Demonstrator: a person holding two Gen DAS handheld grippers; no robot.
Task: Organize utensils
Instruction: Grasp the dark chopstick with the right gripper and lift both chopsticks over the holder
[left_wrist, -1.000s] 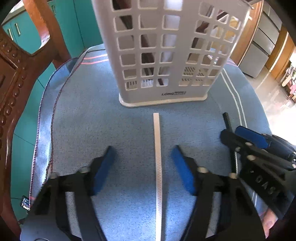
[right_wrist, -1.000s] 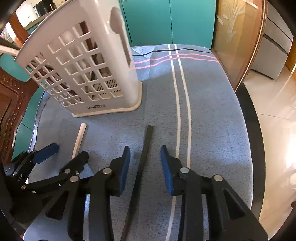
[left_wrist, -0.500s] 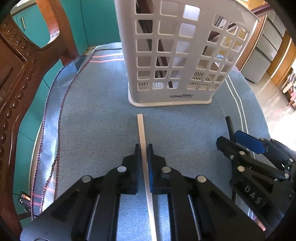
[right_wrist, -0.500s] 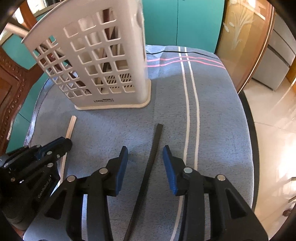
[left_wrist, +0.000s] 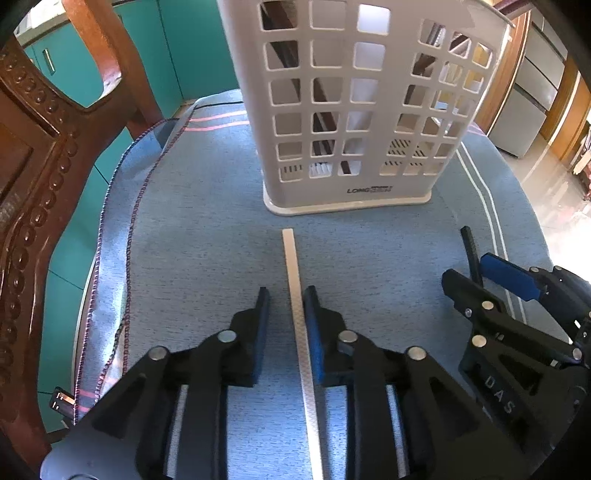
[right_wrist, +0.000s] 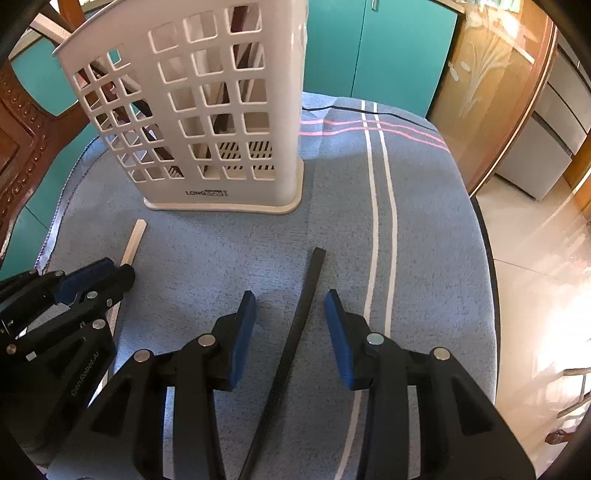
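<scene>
A white chopstick (left_wrist: 295, 280) lies on the blue cloth (left_wrist: 207, 236), pointing at the white slotted utensil holder (left_wrist: 354, 110). My left gripper (left_wrist: 286, 299) is open around it; the stick rests close to the right pad, with a gap on the left side. A black chopstick (right_wrist: 303, 314) lies on the cloth between the pads of my right gripper (right_wrist: 290, 302), which is open and not touching it. The holder (right_wrist: 207, 110) holds several dark sticks. Each gripper shows in the other's view: right (left_wrist: 491, 280), left (right_wrist: 103, 280).
A carved wooden chair (left_wrist: 40, 155) stands close on the left of the table. The cloth's fringe (left_wrist: 122, 280) hangs at the left edge. The table's right edge (right_wrist: 487, 251) drops to a tiled floor. Teal cabinets (right_wrist: 388, 51) stand behind.
My left gripper closed on the white chopstick half a second ago and has now opened partway again. My right gripper stayed open around the black chopstick and shifted slightly.
</scene>
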